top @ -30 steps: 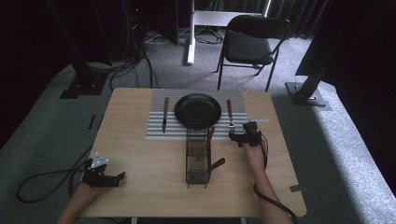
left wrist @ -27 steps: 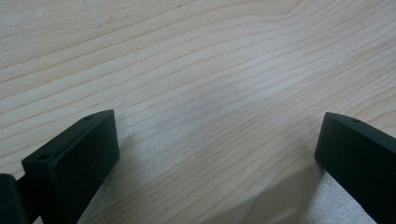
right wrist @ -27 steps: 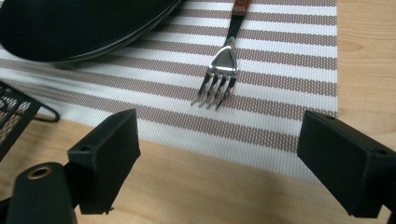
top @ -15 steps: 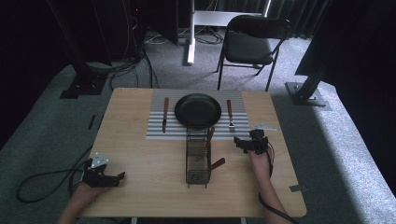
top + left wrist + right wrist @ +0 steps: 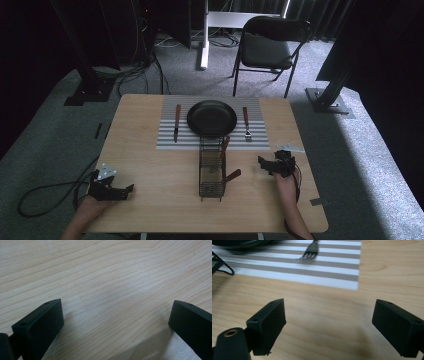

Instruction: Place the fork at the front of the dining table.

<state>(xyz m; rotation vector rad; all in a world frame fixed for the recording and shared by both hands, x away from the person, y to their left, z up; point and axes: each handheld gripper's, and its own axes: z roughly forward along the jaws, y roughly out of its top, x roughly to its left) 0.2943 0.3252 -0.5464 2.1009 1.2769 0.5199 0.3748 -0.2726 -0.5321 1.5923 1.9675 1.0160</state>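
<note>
Now one fork [image 5: 246, 128] lies on one striped placemat [image 5: 260, 140], right of one black plate [image 5: 212, 118]; right claw [image 5: 265, 164] and left claw [image 5: 125, 190] rest spread, empty, on the surface [image 5: 160, 170]

A light wooden table [image 5: 150, 160] with visible grain carries everything. At its far middle lies a striped mat [image 5: 166, 141], grey and white. On the mat a black plate [image 5: 212, 118] sits in the centre, a knife [image 5: 176, 122] to its left and a fork [image 5: 246, 123] to its right, both with brown handles pointing far. Just near of the plate a black wire rack [image 5: 211, 173] stands on the bare wood, its far end at the mat's near edge; two brown handles stick out of it, probably more cutlery. A small pale scrap [image 5: 290, 148] lies near the right edge. The fork's tines [image 5: 310, 252] rest on the mat's stripes.
</note>
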